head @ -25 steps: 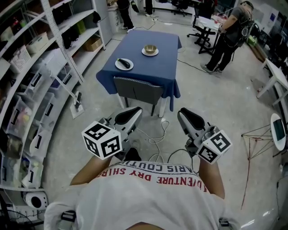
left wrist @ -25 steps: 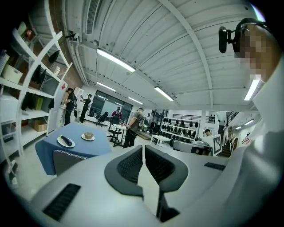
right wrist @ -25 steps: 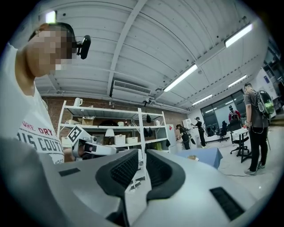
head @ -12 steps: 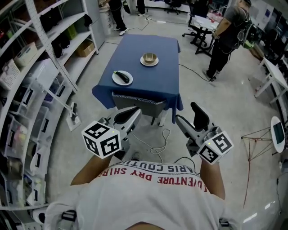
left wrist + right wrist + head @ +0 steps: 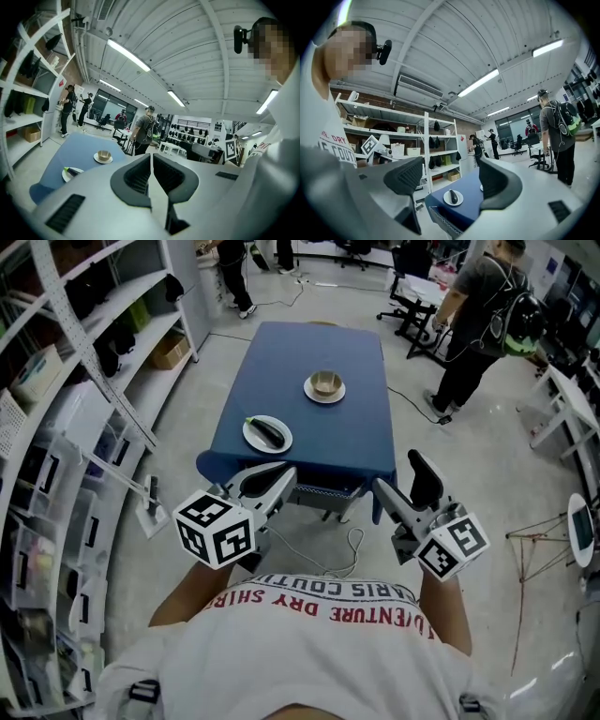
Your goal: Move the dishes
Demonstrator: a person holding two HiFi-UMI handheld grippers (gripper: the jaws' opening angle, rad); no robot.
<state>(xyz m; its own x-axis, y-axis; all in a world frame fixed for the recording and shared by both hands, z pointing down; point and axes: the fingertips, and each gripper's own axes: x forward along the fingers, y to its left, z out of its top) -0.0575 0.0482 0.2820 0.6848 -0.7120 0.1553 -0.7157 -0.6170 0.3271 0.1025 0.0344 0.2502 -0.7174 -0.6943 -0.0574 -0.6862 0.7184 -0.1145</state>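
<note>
At 12 o'clock on the table (image 5: 356,442), out of reach, sit plate (image 5: 251,438) and bowl (image 5: 325,382); left gripper (image 5: 266,480) jaws pressed together, right gripper (image 5: 405,487) jaws spread, both empty and held low, presumably for the approach.

Blue-covered tabletop (image 5: 354,442) stands ahead of the left claw (image 5: 267,482), apart from it. On it: a white plate (image 5: 251,438) nearest that claw; farther off, a saucer (image 5: 325,397) carrying a bowl (image 5: 325,382).
</note>
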